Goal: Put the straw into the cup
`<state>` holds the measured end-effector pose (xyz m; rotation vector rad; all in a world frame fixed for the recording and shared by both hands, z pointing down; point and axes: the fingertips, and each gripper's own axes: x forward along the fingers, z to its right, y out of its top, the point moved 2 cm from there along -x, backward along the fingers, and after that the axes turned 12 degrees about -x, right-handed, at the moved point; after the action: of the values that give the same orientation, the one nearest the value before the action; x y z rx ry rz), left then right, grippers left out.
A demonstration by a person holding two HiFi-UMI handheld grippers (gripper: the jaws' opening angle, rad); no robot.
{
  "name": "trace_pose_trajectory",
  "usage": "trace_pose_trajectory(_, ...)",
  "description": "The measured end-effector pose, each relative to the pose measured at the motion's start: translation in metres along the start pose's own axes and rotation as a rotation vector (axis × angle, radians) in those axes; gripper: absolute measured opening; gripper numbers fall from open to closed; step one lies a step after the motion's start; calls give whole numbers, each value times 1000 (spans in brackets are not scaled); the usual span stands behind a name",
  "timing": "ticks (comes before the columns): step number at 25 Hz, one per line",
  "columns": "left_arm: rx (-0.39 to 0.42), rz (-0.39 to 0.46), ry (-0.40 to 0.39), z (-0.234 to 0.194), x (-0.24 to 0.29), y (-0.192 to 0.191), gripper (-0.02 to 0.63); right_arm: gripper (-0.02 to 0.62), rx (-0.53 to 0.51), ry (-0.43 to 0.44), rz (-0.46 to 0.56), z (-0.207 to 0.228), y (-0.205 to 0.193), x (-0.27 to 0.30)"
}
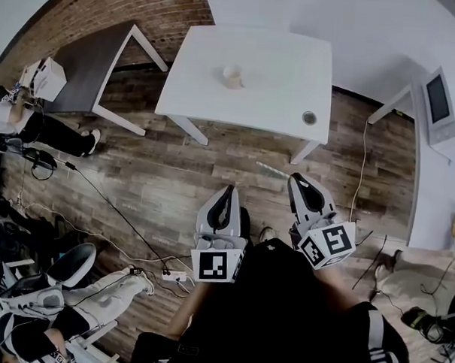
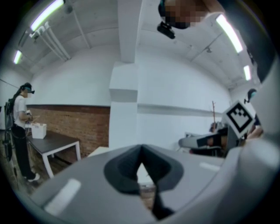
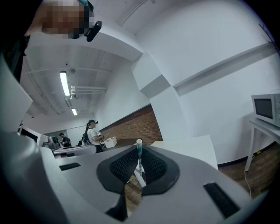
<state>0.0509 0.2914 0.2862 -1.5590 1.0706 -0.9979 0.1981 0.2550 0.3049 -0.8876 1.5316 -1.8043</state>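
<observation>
Two tongs [image 1: 228, 190] [image 1: 297, 178], one straw [image 1: 272, 170], one cup [image 1: 233, 76].

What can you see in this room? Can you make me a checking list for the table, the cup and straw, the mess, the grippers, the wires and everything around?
Surface: white table, mostly bare, standing ahead of both grippers.
Job's things: cup upright on the table; straw held by the right gripper, not yet in the cup.
Clutter: small round item near the table's corner, too small to identify.
Grippers: left gripper shut, empty; right gripper shut on the straw.
Cables: cables cross the wooden floor to a power strip.
Surroundings: dark table with a white box, microwave, another person, brick wall.
</observation>
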Motion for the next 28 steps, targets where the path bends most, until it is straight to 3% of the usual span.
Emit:
trace_pose_trajectory(13,-27,-11,-82,-78,87,28,5,25,-10,-58,-39,7,17,109)
trace_pose_trajectory(25,-37,-34,-179,-162,148,47,4,25,-12,-180,-46,9,28,200)
trace_pose_trajectory(28,-9,-36,-207,-175,159,52,5,25,-10,-206,-46,9,31,214)
